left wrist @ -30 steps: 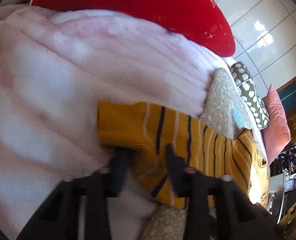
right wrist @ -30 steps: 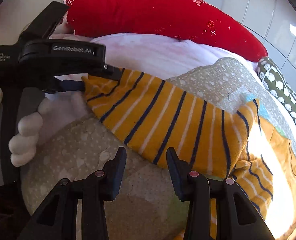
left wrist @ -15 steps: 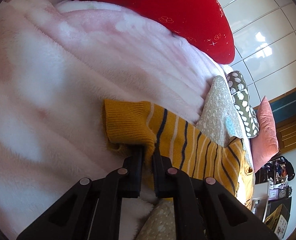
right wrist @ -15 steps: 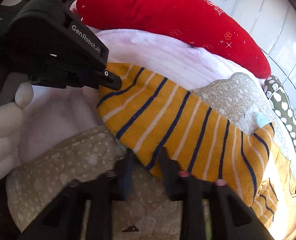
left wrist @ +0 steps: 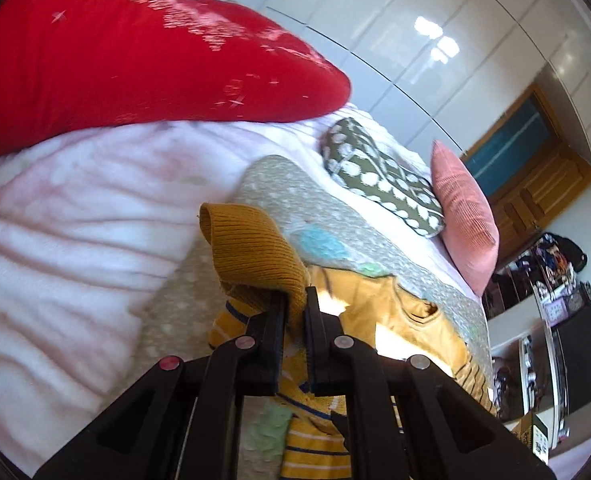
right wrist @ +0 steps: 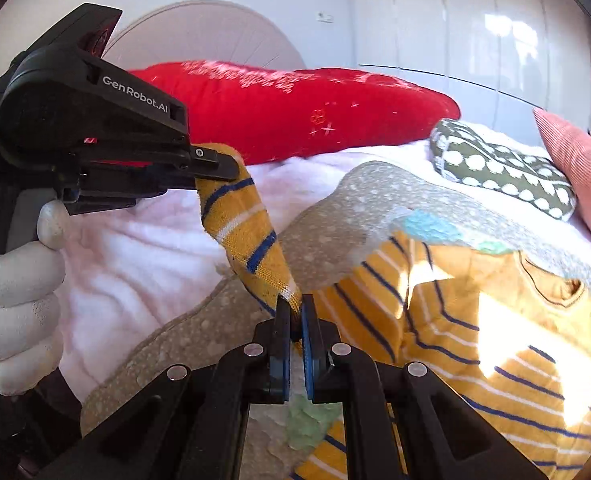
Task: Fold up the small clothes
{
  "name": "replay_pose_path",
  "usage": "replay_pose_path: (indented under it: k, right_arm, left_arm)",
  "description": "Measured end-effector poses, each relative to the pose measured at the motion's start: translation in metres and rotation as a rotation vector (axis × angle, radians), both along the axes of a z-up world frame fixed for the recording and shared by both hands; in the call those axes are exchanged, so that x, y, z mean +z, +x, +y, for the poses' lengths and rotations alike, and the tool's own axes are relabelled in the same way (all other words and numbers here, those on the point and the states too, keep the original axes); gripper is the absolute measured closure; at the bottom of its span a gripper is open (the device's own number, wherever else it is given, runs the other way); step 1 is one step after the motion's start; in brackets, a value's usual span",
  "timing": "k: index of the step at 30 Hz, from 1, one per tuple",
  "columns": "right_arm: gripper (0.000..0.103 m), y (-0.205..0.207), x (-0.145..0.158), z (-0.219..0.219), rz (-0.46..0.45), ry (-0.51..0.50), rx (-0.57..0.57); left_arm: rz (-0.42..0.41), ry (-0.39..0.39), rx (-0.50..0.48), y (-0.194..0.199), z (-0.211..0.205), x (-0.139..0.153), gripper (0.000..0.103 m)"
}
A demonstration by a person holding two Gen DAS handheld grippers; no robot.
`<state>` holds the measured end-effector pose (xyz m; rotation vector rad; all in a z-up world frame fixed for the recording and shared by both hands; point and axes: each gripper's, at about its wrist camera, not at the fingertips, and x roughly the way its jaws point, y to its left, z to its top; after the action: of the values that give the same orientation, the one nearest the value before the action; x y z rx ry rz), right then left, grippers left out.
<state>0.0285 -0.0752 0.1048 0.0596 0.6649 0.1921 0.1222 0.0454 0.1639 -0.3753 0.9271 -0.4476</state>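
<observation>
**Sleeve lifted between two grippers, thin holds on both ends**

The mustard striped sweater [right wrist: 475, 340] lies on the speckled quilt [right wrist: 375, 200] of a bed, its body flat in sunlight and one sleeve [right wrist: 247, 232] raised off it. The left gripper [left wrist: 295, 300] is clamped on the ribbed cuff [left wrist: 251, 248]; the right gripper [right wrist: 294, 312] is pinched together on the sleeve lower down, nearer the shoulder.

Risks, as I judge them: each hold takes only a narrow bite of knit, so a quick swing could pull the cloth free. Dragging the sleeve across may bunch the body or drag the quilt with it. The sun glare hides part of the sweater's edge.

The left gripper's housing reads "GenRobot.AI"; no other writing is legible.
</observation>
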Motion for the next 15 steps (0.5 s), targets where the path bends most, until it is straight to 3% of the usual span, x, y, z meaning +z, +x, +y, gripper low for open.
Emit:
replay_pose_path:
  k: [6,11,15]
  right_arm:
    - [0.097,-0.029,-0.010,-0.098,0.030,0.198,-0.177]
    - [0.097,-0.065,-0.035,-0.165,0.064,0.313,-0.317]
    - [0.097,-0.084,-0.062,-0.210,0.106,0.392,-0.421]
  left_arm:
    - [-0.035,0.106,-0.211,-0.016,-0.137,0.007,0.095]
    - [-0.019,0.180,-0.368,-0.041,-0.236,-0.014,0.095]
    - [0.022,0.224,-0.429,-0.051,-0.282,-0.038,0.094]
